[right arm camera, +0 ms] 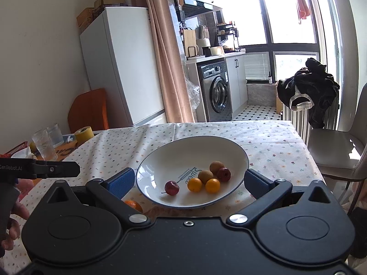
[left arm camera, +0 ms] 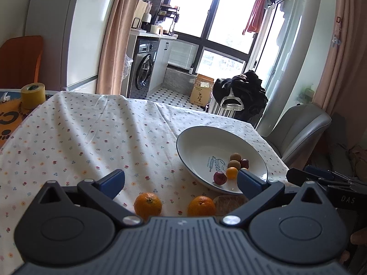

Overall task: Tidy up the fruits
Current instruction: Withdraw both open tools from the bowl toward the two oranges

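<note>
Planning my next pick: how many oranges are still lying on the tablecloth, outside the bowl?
2. One orange lies left, the other orange right, near the bowl. Both sit before the left hand-held gripper; its body may hide more.

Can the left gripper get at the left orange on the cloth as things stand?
Probably yes. The left gripper is open and empty, and the left orange lies bare on the cloth just ahead between its fingers, apart from the second orange.

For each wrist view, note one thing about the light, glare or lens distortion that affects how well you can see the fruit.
Left wrist view: blown-out windows backlight the scene; the oranges sit in shade near the left hand-held gripper. Right wrist view: fisheye bends the fridge edges; the plate and its fruit are evenly lit and sharp.
</note>
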`<state>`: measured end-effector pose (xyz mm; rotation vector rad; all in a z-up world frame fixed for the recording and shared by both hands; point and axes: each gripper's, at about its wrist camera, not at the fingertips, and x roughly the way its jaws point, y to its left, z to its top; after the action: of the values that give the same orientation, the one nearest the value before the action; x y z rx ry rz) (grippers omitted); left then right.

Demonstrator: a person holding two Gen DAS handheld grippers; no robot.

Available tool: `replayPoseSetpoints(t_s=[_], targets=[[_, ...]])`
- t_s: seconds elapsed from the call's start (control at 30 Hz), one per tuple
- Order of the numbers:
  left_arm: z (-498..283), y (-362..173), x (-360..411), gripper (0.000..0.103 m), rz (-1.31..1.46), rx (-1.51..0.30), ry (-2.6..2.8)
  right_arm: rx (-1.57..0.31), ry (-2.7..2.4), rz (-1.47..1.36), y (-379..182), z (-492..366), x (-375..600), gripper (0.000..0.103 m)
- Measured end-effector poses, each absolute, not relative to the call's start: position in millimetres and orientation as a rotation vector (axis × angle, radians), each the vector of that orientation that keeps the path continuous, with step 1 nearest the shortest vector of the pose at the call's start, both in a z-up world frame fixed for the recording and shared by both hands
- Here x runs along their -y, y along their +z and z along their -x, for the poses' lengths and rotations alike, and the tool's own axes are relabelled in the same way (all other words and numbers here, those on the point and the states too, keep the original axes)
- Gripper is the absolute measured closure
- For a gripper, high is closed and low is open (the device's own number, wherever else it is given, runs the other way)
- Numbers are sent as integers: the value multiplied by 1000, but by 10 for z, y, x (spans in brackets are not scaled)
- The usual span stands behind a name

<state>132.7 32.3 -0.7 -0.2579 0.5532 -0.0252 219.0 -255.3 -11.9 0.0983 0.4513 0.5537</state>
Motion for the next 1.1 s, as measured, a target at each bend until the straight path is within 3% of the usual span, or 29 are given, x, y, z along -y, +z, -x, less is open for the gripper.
replayPoseSetpoints(t_s=[1.1], targets=[[-533, 118, -416, 0, 224, -518, 53, -433, 614, -64, 114, -1665, 2654, 0]])
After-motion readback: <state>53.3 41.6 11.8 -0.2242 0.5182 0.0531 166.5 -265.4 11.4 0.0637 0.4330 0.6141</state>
